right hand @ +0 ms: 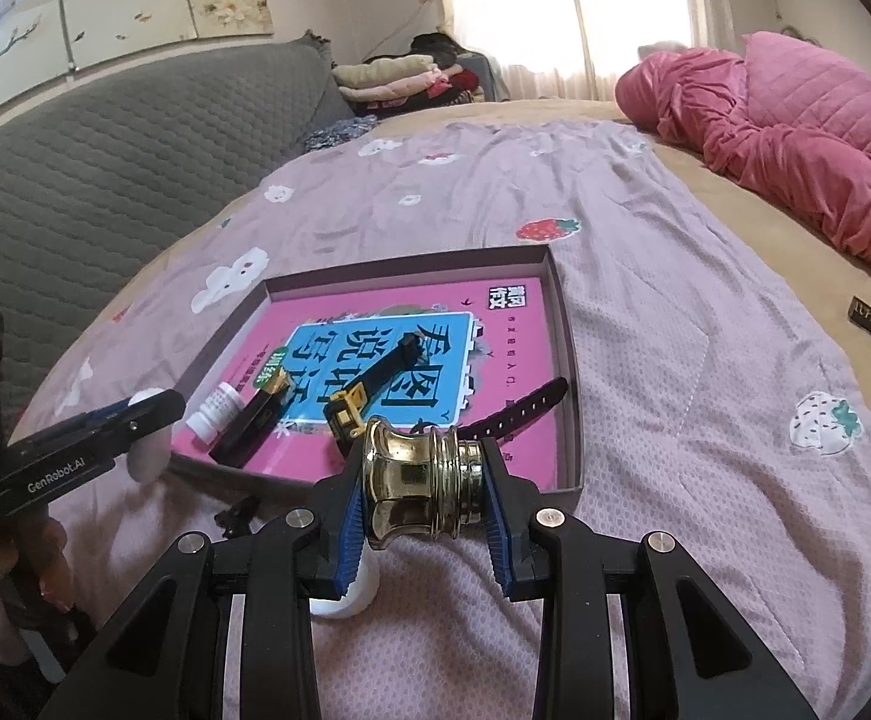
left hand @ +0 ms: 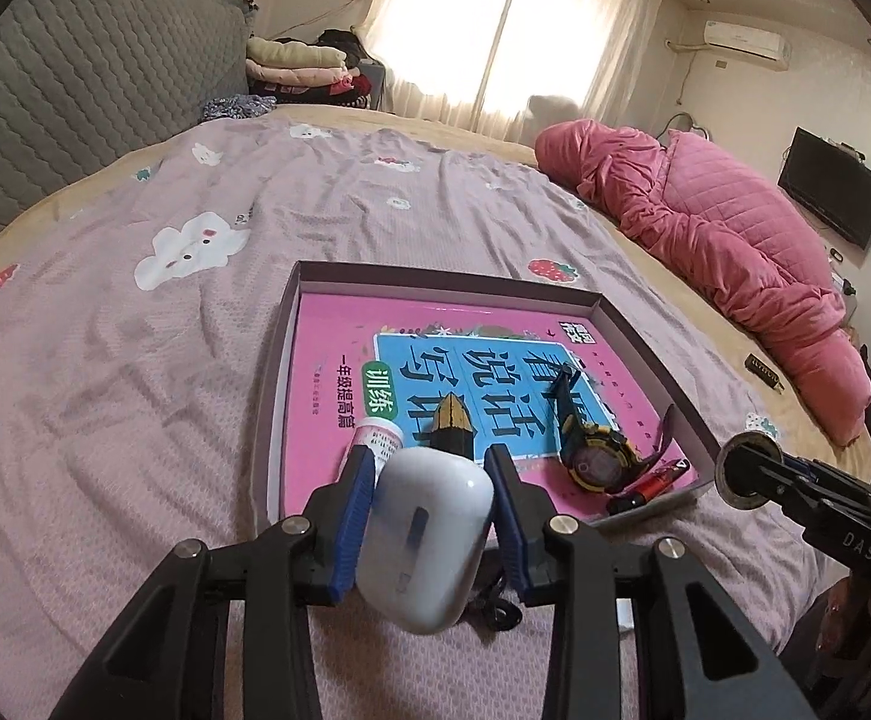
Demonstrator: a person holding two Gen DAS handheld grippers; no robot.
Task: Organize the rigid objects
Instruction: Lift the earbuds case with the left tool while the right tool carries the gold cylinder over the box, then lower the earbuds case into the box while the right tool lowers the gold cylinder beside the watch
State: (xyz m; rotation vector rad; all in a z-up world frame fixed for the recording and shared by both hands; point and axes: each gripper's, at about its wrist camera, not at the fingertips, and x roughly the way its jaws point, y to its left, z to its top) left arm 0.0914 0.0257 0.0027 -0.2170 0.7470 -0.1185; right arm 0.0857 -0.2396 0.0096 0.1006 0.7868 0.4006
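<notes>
Both grippers tilt down over the purple sheet [left hand: 135,420] of the bed, at the near edge of a shallow tray [left hand: 435,276].

The left gripper [left hand: 429,474] has its blue pads on either side of a white case [left hand: 429,540], which stands between the fingers [left hand: 354,516] and fills the gap; the left pad touches it, and whether the right pad presses it I cannot tell. In the right wrist view the same gripper [right hand: 147,411] comes in from the left, a hand [right hand: 9,588] on its handle.

The right gripper [right hand: 423,468] clamps a brass spool [right hand: 417,480] crosswise, its pads on the spool's two ends, just above the tray's near edge. A white cap [right hand: 345,597] lies on the sheet under its left finger.

The tray holds a pink book [left hand: 339,360] that covers its floor. On the book lie a small white bottle [left hand: 378,435] near the near-left corner, a black-and-gold box [left hand: 453,426] beside it, a yellow-and-black watch [left hand: 597,456] with its strap running toward the far edge, and a red-and-black pen [left hand: 651,486] in the near-right corner.
</notes>
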